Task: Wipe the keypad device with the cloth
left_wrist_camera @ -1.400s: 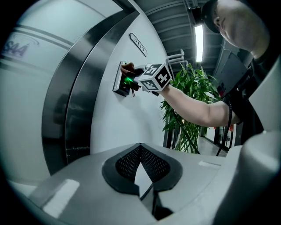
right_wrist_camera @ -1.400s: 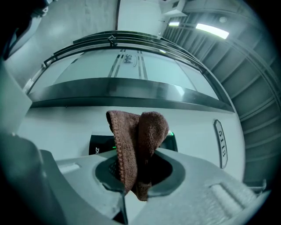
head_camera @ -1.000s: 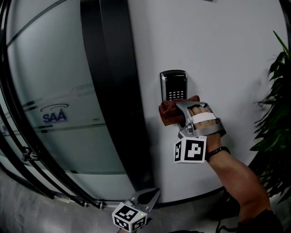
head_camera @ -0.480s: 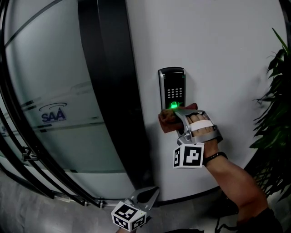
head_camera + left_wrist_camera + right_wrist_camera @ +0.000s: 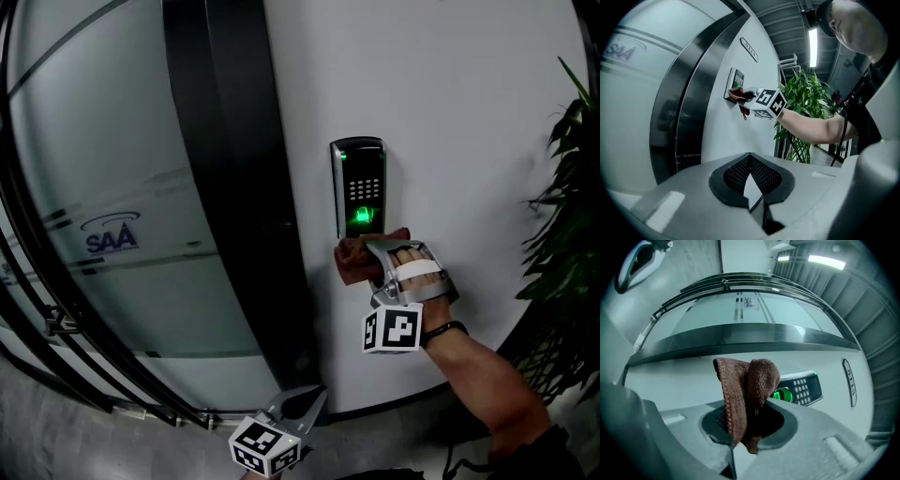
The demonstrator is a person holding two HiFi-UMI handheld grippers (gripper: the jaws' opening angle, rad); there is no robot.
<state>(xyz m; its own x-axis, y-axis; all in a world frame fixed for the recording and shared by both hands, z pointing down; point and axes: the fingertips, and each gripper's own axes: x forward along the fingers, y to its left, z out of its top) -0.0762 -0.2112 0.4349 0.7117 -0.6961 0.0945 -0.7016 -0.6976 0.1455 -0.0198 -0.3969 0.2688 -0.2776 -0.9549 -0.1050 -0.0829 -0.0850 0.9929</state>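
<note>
On the white wall (image 5: 450,94) the keypad device (image 5: 360,187) sits hard and fixed. Just under it, the right gripper (image 5: 745,427) pinches the brown cloth (image 5: 746,380), which looks soft, light and floppy, best held bunched. The left gripper (image 5: 752,206) has its jaws together, empty.

Right gripper (image 5: 367,251): grey metal frame, white strap (image 5: 412,269), cube (image 5: 392,328) with black-and-white square markers. Black wristband (image 5: 442,330). Dark short sleeve (image 5: 548,455). Left gripper (image 5: 317,397): grey, tapered jaws, second marker cube (image 5: 267,448). Black mesh pads (image 5: 735,174) set in smooth grey shell.
</note>
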